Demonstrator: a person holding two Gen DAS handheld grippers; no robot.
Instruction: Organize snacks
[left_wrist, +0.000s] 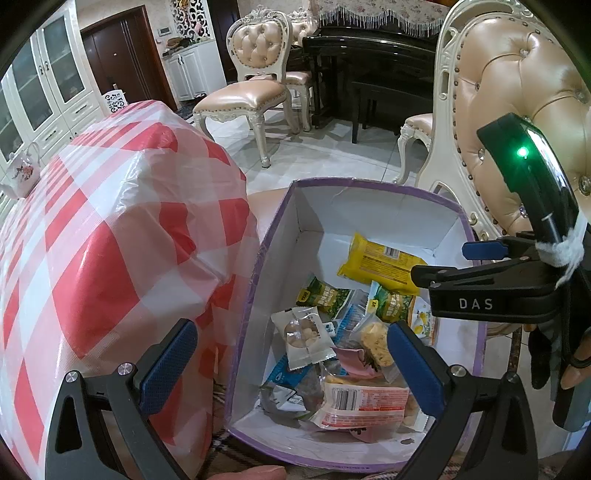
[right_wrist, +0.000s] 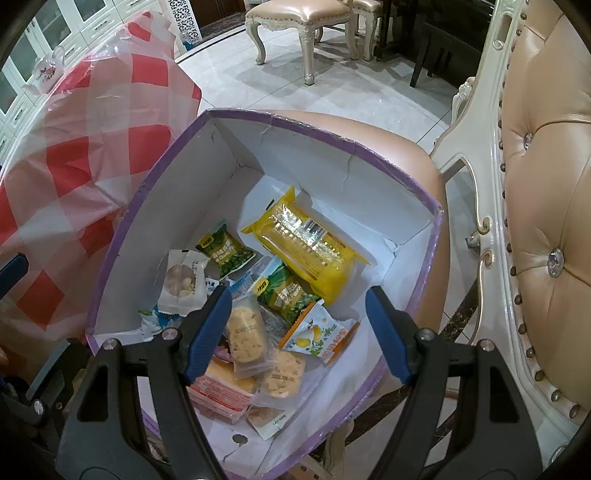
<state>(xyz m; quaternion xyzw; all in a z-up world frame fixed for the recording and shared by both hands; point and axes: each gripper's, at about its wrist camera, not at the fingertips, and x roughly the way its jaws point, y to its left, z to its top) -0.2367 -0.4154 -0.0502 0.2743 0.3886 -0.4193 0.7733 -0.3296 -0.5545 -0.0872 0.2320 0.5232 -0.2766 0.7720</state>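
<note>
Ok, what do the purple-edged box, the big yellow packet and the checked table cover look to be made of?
Purple-edged box: looks like thin cardboard, matte white inside; its walls show creases and small tears.
Yellow packet: glossy plastic film, probably; it throws bright glare and has crimped end seams.
Red-and-white checked cover: likely thin plastic sheeting, semi-translucent and shiny, wrinkling in sharp folds at the table corner.
</note>
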